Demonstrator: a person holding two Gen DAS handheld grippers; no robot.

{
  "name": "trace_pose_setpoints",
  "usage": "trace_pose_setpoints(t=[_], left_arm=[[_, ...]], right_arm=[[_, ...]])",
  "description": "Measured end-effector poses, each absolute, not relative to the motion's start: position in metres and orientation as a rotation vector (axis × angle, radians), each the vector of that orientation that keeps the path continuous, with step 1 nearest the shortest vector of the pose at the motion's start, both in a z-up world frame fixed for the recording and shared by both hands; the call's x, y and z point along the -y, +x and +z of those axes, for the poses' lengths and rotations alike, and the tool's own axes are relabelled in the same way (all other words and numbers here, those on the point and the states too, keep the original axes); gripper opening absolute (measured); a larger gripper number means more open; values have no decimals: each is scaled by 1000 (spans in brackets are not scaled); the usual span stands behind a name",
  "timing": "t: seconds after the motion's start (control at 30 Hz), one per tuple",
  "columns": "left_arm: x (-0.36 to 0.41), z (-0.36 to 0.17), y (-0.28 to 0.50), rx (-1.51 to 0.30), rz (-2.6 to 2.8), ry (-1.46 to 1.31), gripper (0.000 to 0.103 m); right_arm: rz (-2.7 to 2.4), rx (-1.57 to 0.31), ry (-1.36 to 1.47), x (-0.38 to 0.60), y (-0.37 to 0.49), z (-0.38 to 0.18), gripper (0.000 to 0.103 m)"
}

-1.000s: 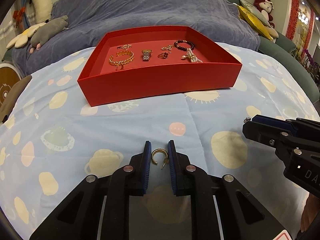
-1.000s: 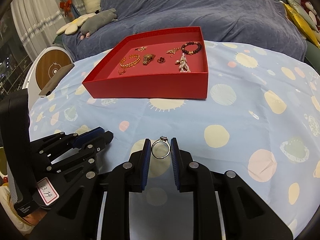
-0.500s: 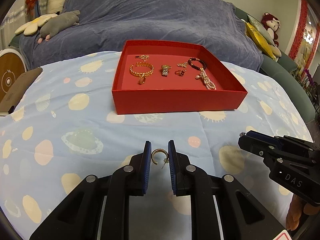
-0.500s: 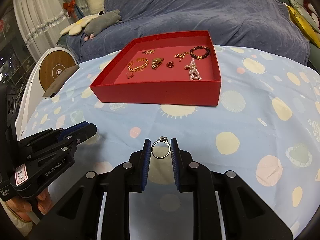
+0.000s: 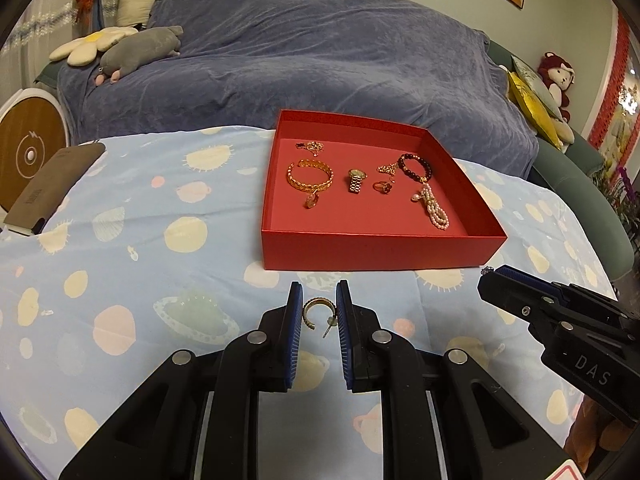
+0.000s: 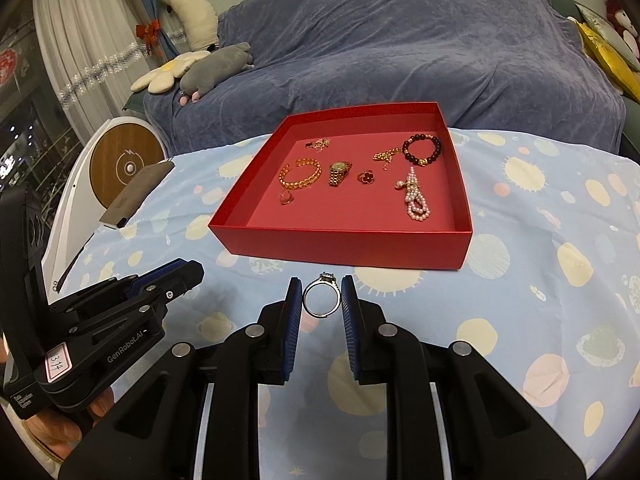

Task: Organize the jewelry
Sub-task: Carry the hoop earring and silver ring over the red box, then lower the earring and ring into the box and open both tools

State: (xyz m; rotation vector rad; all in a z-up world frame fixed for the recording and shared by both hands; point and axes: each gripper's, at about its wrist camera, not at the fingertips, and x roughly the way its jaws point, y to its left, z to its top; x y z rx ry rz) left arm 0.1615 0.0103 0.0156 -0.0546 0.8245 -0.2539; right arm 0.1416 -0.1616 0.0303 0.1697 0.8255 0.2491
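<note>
Left claw (image 5: 319, 312) grips earring (image 5: 315, 314); red tray (image 5: 380, 254) holds watch (image 5: 356, 180), bracelets.

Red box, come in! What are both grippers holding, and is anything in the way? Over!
Left gripper shut on gold earring. Right gripper shut on silver ring. Red box ahead, front half bare. Nothing between grippers and box.

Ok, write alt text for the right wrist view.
The right gripper pinches a silver ring upright above a dotted blue tablecloth. Ahead, a red tray holds bracelets, a gold watch and pearls; the left gripper is at lower left.
</note>
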Motion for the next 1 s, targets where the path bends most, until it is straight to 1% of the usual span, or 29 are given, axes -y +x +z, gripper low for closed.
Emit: trace_pose_setpoints(t=[0.73, 1.0], left_arm=[[1, 29, 171, -801, -247, -50, 14], [7, 55, 218, -769, -244, 6, 14]], right_arm=[[259, -810, 172, 159, 150, 39, 20], [232, -786, 152, 179, 201, 56, 20]])
